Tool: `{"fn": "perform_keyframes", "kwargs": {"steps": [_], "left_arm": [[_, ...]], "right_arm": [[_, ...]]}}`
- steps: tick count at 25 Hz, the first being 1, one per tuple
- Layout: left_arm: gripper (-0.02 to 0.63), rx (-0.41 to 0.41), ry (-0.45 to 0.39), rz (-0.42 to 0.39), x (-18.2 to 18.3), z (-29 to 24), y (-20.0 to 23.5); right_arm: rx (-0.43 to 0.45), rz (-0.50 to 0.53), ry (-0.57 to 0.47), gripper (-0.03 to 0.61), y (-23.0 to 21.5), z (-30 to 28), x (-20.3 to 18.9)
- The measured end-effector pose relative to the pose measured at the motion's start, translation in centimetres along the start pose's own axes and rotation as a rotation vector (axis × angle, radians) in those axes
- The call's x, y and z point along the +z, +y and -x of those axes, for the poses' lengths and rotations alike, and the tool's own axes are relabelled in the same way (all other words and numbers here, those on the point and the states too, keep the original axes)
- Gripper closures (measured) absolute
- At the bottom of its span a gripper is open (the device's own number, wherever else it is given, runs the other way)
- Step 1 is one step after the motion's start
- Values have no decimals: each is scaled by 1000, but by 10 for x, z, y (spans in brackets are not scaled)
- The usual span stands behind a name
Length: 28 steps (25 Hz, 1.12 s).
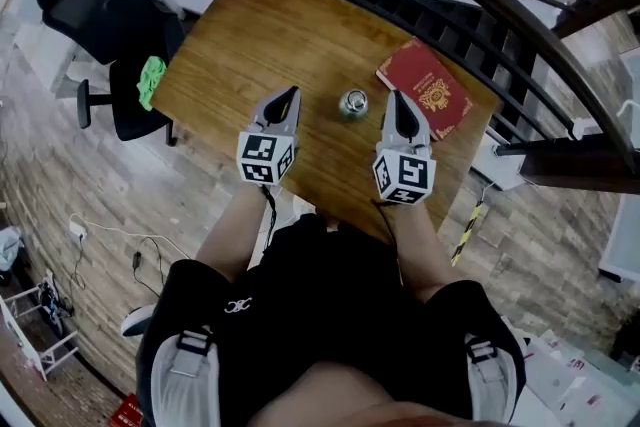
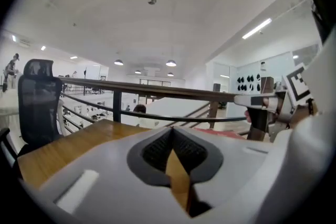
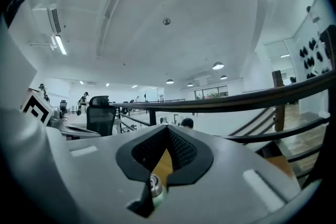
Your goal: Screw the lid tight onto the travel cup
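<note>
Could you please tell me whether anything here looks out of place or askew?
Nothing looks spilled or damaged. The silvery metal travel cup stands upright on the wooden table. Only the red booklet lies skewed to the table's edges, and a crumpled green item sits on the black office chair.

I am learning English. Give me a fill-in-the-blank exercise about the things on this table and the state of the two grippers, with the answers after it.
The travel cup stands on the wooden table ____ the left gripper and the right gripper.
The jaws of both grippers are ____, with nothing in them.
The booklet on the table to the right of the cup is ____.
Missing words: between; shut; red.
</note>
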<state>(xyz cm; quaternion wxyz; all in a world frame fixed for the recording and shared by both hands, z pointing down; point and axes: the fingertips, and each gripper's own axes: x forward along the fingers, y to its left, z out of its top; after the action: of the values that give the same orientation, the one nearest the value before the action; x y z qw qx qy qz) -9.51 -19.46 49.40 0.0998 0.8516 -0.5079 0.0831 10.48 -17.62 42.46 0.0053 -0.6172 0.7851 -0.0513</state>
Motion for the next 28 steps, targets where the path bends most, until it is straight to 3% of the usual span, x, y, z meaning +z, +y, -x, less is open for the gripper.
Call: {"fn": "perform_keyframes", "kwargs": {"steps": [8,15,19,28], "left_arm": [[560,73,-28,-105,71,42,6],[560,75,-79,-181,93,71,-4],[560,47,-112,-166,101,68,-12],[560,28,-93,-157,97,69,-13]], "right_arm": [[-82,24,-153,575,1,30,70],[-122,58,-131,575,9,55,61],[-132,61,-118,575,10,57,56],[-159,52,-87,575,11,55,56]]}}
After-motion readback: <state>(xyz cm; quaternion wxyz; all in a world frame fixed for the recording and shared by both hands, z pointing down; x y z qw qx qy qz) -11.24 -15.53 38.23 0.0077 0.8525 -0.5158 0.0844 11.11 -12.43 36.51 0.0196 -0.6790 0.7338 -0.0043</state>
